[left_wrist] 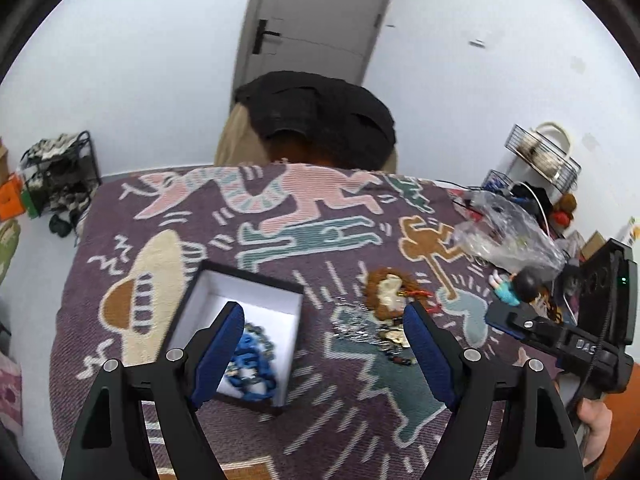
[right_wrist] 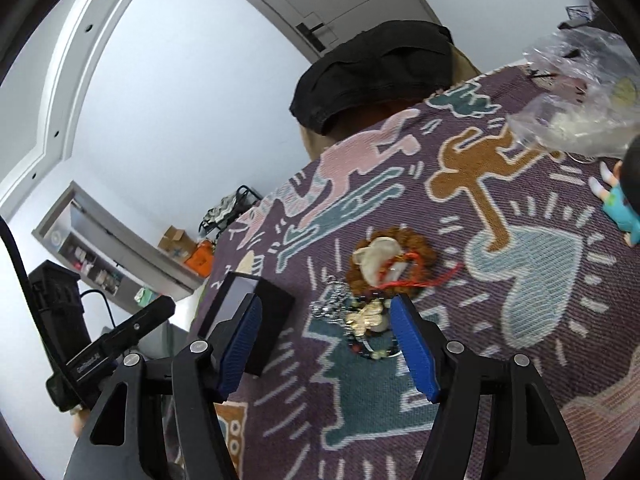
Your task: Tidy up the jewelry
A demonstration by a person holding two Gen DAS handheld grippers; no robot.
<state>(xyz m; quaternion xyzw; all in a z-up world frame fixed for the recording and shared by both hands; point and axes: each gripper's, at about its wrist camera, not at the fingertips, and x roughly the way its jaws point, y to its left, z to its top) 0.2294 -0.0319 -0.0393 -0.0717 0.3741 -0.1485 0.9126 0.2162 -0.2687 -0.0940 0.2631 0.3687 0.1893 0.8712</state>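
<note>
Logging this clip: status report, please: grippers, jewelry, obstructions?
Left gripper open, empty, over box holding blue beads. Right gripper open, empty, above loose jewelry pile on blanket. Nothing in the way.

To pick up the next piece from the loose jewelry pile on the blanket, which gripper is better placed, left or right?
Probably the right gripper. Its open jaws point straight at the jewelry pile, which lies just ahead between its fingers. The left gripper is also open, but hangs nearer the black box holding blue beads.
</note>
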